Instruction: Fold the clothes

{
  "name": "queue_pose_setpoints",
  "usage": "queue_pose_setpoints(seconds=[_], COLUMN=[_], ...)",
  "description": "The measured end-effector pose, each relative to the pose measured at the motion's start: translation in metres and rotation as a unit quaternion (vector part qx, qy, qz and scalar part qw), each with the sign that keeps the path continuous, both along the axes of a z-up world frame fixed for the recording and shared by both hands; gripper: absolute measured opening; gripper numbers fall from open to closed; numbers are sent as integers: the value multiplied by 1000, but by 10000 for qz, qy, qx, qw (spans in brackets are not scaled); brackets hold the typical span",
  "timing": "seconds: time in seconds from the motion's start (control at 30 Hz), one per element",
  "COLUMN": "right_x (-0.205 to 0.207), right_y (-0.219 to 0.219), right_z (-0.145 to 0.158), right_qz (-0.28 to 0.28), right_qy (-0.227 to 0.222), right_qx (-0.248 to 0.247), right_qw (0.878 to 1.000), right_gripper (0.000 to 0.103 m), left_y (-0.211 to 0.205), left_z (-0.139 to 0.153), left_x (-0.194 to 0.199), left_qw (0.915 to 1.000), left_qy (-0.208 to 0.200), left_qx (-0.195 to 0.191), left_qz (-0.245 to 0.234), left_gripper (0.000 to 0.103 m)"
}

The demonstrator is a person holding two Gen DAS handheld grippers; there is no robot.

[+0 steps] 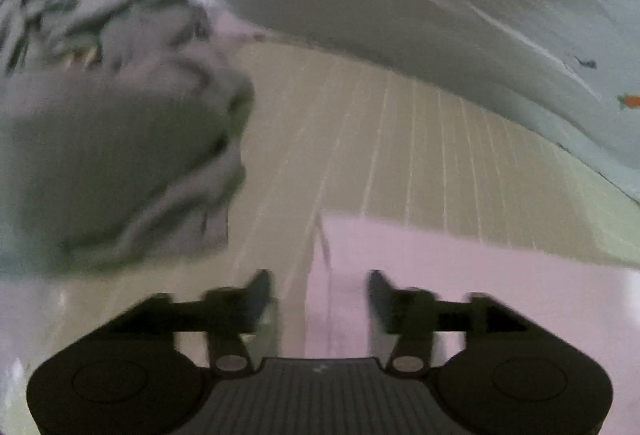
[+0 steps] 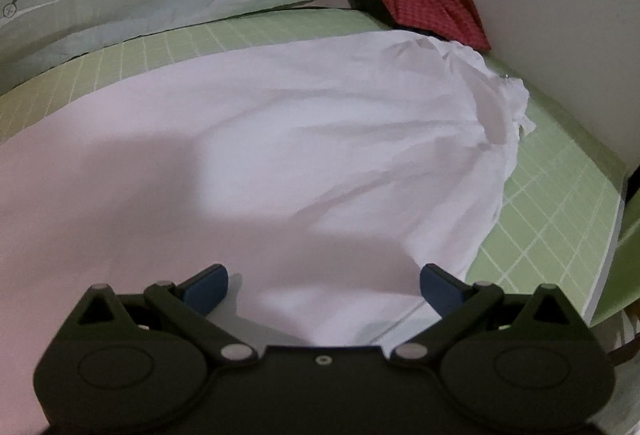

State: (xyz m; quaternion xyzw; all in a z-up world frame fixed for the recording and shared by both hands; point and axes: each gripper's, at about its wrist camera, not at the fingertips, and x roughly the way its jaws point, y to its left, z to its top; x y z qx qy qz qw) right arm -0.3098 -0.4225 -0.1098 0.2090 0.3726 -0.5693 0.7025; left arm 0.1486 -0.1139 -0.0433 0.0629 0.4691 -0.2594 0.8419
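Both grippers' fingers [image 2: 444,289] apart, empty, over white garment [image 2: 300,139].

Two matching tools fill the lower edge of each view. The left black plastic hand-held gripper [image 1: 320,293] has a ribbed, dark grey central plate, two rounded housings with faint circular discs, and angled linkage arms pinned with silver round rivets; its dark fingers [image 1: 258,293] look blurred. The right black plastic hand-held gripper [image 2: 323,285] has the same rounded housings, triangular cut-outs, silver rivets, one small centre screw, and blue pads on its fingers [image 2: 206,289].
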Motion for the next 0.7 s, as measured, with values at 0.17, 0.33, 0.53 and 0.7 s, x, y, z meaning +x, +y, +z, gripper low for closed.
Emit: queue_pose_setpoints(seconds=[0.17, 0.33, 0.53, 0.7], right_x=[4, 4, -4, -15], right_y=[2, 10, 20, 23], right_z=[-10, -12, -11, -11], right_qz=[49, 373, 825, 1084], right_qy=[-68, -45, -26, -74], right_qx=[152, 187, 228, 258], right_qw=[9998, 9991, 9963, 9937], right_gripper=[103, 103, 103, 103], left_y=[31, 59, 80, 94], left_z=[-16, -25, -21, -20], left_x=[-36, -68, -97, -123], left_qw=[9992, 9983, 9978, 9978], left_qy=[342, 483, 555, 566], left_qx=[208, 309, 257, 167], left_qz=[84, 133, 253, 316], left_gripper=[64, 70, 70, 45])
